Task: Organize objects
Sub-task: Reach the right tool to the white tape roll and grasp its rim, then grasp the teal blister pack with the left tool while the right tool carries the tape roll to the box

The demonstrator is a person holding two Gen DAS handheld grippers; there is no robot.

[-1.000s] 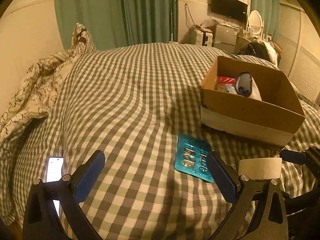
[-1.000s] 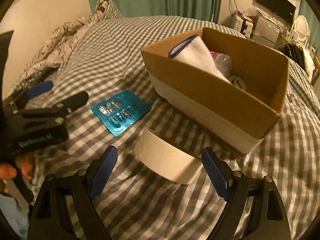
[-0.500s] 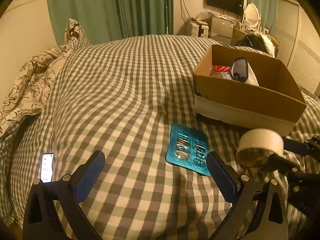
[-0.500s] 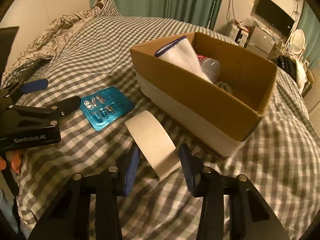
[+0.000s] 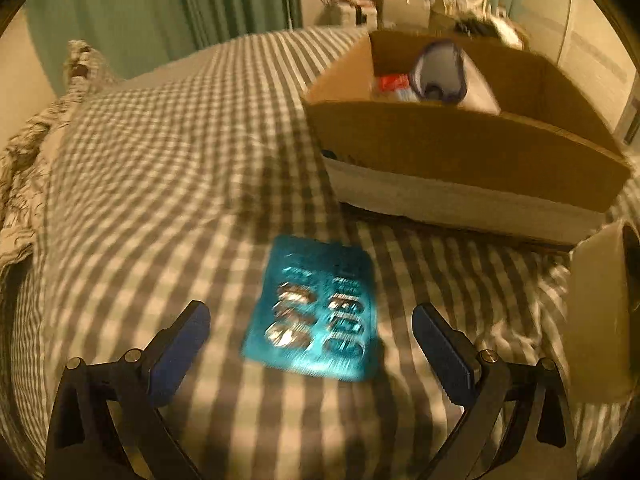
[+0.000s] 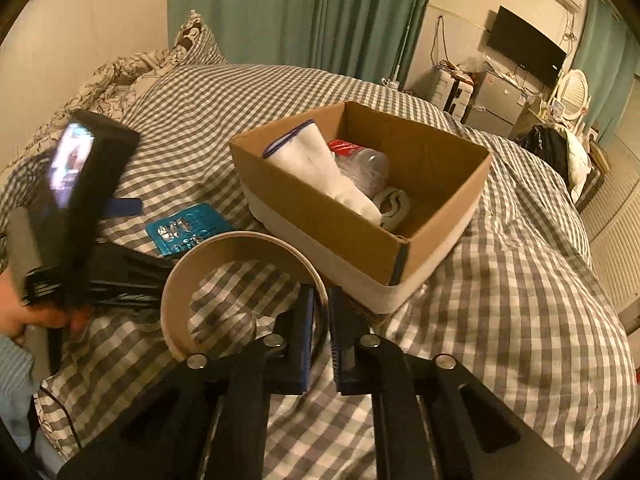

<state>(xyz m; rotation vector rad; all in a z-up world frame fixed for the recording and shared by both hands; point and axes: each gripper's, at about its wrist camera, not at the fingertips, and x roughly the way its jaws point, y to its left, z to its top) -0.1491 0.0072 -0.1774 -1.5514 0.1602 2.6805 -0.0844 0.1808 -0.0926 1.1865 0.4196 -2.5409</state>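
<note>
My right gripper (image 6: 320, 320) is shut on the rim of a white tape roll (image 6: 212, 252) and holds it lifted above the bed, just before the cardboard box (image 6: 440, 220). The roll also shows at the right edge of the left wrist view (image 5: 596, 312). My left gripper (image 5: 312, 344) is open and hovers over a teal blister pack (image 5: 316, 308) that lies flat on the checked bedcover; the pack shows in the right wrist view (image 6: 188, 228) too. The box (image 5: 460, 148) holds a white sock (image 6: 320, 168), a plastic bottle (image 6: 368, 168) and other small items.
The checked bedcover (image 5: 160, 160) spans the bed, with a patterned quilt (image 6: 120, 76) bunched at the far left. Green curtains (image 6: 300, 12), a wall TV (image 6: 524, 48) and cluttered furniture stand behind the bed. The left gripper's body and phone screen (image 6: 72, 160) fill the right wrist view's left.
My right gripper closed on the tape roll and lifted it off the bedcover toward the box. My left gripper moved forward and lower, over the blister pack.
</note>
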